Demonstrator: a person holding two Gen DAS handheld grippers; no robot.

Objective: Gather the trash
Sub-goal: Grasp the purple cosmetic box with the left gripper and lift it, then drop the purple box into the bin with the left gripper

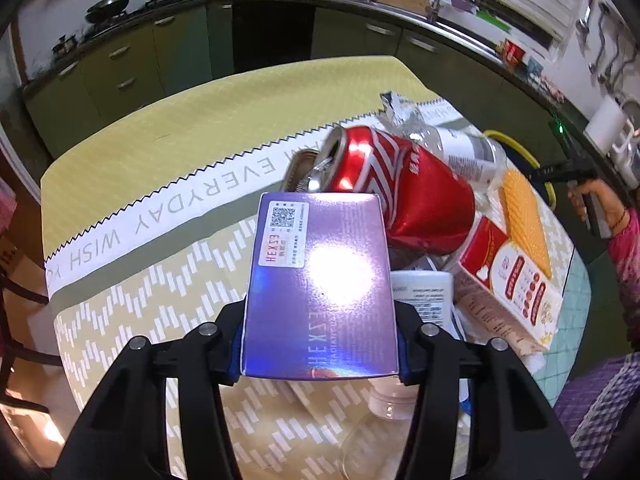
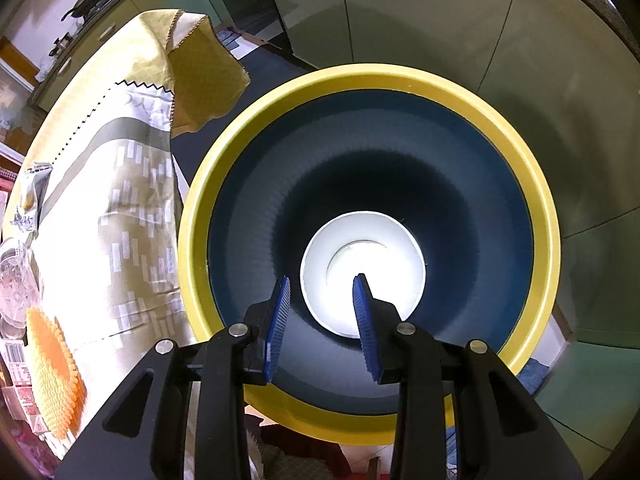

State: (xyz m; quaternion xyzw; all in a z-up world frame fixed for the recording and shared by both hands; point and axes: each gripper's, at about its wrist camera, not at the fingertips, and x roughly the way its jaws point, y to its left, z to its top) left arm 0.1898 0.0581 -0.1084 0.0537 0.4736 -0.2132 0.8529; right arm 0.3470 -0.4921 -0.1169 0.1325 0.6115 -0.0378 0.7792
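Nearest in the left wrist view, the left gripper (image 1: 320, 344) has its blue pads pressed against the two long sides of a purple box (image 1: 318, 280), gripping it at its near end just above the bench (image 1: 160, 208). The box looks like thin printed card, probably light and hollow, with a glossy face that could slip, so the side walls near a corner, where card is stiffest, are the sound place to hold; a harder squeeze would likely dent it.

Just beyond the box lies the rest of the heap: one crushed red can (image 1: 396, 188), light and already dented, best taken across its body; one clear plastic bottle (image 1: 460, 152) behind it, springy and smooth; one red-and-white carton (image 1: 508, 280) to the right; one orange waffled wrapper (image 1: 524, 220); one white tube (image 1: 424, 296) under the box's right edge. A second clear bottle may lie below the gripper, though it is hard to make out.

The right gripper (image 2: 322, 304) is empty, its jaws partly apart, pointing down into a yellow-rimmed bin (image 2: 548, 216) beside the bench, on the floor. One white paper cup (image 2: 384, 248) sits at the bottom.
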